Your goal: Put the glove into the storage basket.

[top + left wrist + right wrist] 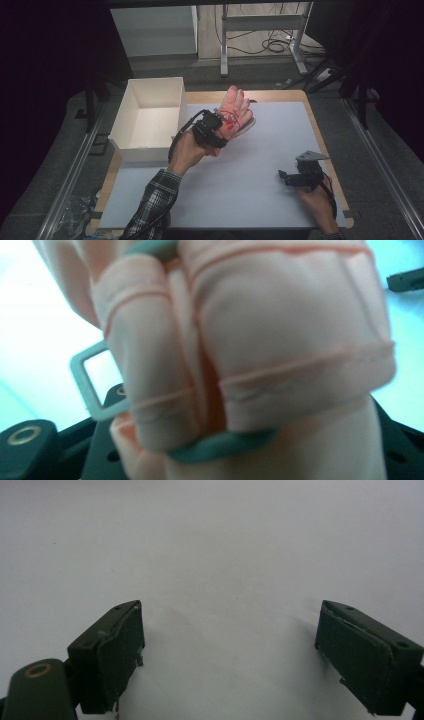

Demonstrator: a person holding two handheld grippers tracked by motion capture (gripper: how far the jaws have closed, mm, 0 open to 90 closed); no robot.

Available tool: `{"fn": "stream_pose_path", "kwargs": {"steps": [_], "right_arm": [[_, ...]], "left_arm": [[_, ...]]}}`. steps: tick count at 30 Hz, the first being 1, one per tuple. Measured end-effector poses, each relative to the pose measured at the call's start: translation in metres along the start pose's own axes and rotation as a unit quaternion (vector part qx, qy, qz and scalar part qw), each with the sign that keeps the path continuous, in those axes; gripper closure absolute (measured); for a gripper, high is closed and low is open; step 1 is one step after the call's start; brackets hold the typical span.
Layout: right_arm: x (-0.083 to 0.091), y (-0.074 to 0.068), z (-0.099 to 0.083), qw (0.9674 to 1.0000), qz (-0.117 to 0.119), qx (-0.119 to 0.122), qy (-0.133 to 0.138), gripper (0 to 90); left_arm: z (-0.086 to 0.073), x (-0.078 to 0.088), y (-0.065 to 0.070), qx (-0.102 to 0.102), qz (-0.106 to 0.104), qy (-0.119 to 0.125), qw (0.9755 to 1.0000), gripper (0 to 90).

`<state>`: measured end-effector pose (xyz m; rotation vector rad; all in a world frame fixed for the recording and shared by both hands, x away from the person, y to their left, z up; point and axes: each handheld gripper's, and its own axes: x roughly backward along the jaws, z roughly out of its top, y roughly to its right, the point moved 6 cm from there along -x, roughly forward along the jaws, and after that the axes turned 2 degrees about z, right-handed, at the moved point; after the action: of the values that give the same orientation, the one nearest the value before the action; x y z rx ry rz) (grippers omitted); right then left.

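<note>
The tabletop (260,165) carried an open white box (150,117) at its far left. Just right of the box, the left hand-held gripper (220,127) was clenched on a pink work glove (236,111), held above the surface. The right hand-held gripper (286,176) rested near the right edge, jaws spread wide, holding nothing.

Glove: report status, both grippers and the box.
Left gripper shut on glove, held up beside the box. Right gripper open, low over the mat. Nothing seen in the box or in the way.
</note>
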<state>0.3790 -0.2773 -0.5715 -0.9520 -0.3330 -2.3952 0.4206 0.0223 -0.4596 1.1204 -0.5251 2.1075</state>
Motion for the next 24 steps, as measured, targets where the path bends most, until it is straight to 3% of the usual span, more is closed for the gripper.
{"fn": "stream_pose_path", "kwargs": {"steps": [11,24], "right_arm": [[0.0,0.0,0.0,1.0,0.0,0.001,0.0,12.5],[0.0,0.0,0.0,1.0,0.0,0.0,0.0,12.5]], "left_arm": [[0.014,0.028,-0.026,0.029,0.021,0.009,0.9993,49.3],[0.019,0.054,-0.059,0.069,0.046,0.017,0.9964,49.1]]}}
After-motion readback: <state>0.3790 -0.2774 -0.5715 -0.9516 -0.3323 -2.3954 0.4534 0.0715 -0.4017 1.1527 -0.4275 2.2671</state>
